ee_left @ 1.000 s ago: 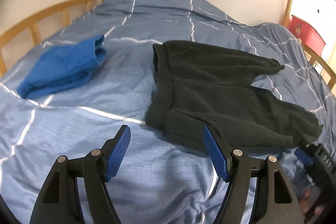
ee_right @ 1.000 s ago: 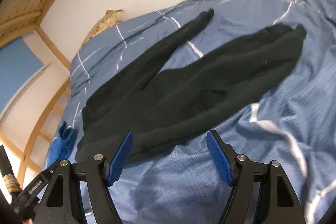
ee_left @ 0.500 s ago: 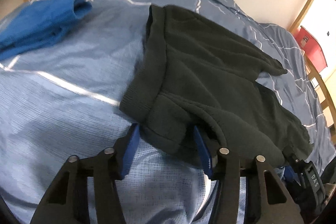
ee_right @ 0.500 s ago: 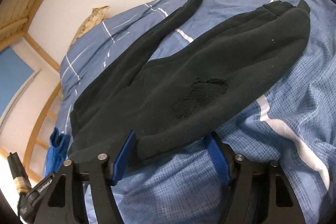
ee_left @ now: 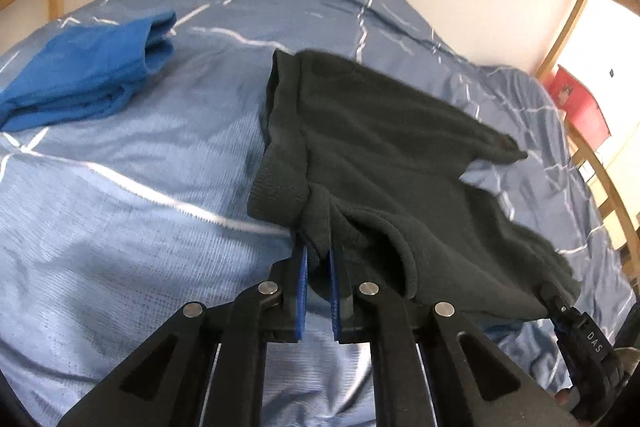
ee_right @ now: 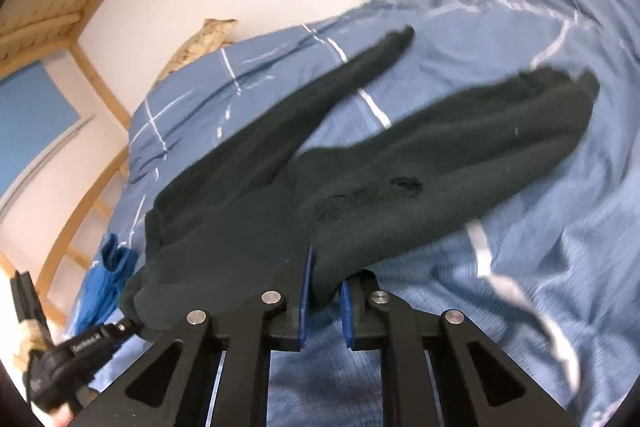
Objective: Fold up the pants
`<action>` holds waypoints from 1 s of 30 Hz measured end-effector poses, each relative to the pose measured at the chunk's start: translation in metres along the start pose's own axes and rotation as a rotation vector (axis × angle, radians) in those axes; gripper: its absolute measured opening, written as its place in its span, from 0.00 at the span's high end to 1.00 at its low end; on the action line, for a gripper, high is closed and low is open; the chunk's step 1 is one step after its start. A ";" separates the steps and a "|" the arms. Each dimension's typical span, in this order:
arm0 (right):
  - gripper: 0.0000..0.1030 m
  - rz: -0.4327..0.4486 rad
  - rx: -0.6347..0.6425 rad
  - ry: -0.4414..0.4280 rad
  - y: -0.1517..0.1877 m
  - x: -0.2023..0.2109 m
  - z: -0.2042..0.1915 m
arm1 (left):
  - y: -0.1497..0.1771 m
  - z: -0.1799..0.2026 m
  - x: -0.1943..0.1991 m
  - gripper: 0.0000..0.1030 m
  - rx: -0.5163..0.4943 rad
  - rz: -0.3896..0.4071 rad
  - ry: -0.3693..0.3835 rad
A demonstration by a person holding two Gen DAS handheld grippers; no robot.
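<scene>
The black pants lie spread on the bed, waistband toward its near edge. The left claw has just closed, pinching the waistband corner. The right claw has just closed on the near leg's edge. Folded blue garment lies nearby.

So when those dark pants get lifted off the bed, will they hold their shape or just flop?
Probably flop: the black pants already sag and bunch where the left gripper and right gripper pinch the near edge. The fabric looks thick and fleecy, so likely grippy, not slippery.
</scene>
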State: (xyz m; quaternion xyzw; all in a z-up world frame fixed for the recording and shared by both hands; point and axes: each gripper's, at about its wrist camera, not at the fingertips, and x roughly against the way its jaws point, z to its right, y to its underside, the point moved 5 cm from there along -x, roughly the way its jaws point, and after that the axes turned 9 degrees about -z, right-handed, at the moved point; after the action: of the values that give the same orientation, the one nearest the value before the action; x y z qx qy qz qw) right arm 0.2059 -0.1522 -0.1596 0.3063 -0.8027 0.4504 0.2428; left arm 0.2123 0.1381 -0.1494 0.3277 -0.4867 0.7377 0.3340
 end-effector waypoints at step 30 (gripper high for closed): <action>0.88 -0.214 0.375 0.078 -0.217 -0.204 -0.115 | -0.198 0.003 -0.112 0.90 0.066 -0.094 -0.075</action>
State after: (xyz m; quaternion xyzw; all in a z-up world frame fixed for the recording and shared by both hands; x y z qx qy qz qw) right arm 0.5148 -0.0846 -0.1160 0.4119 -0.6579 0.5748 0.2591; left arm 0.4364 0.1762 -0.1399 0.3885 -0.4584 0.7241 0.3385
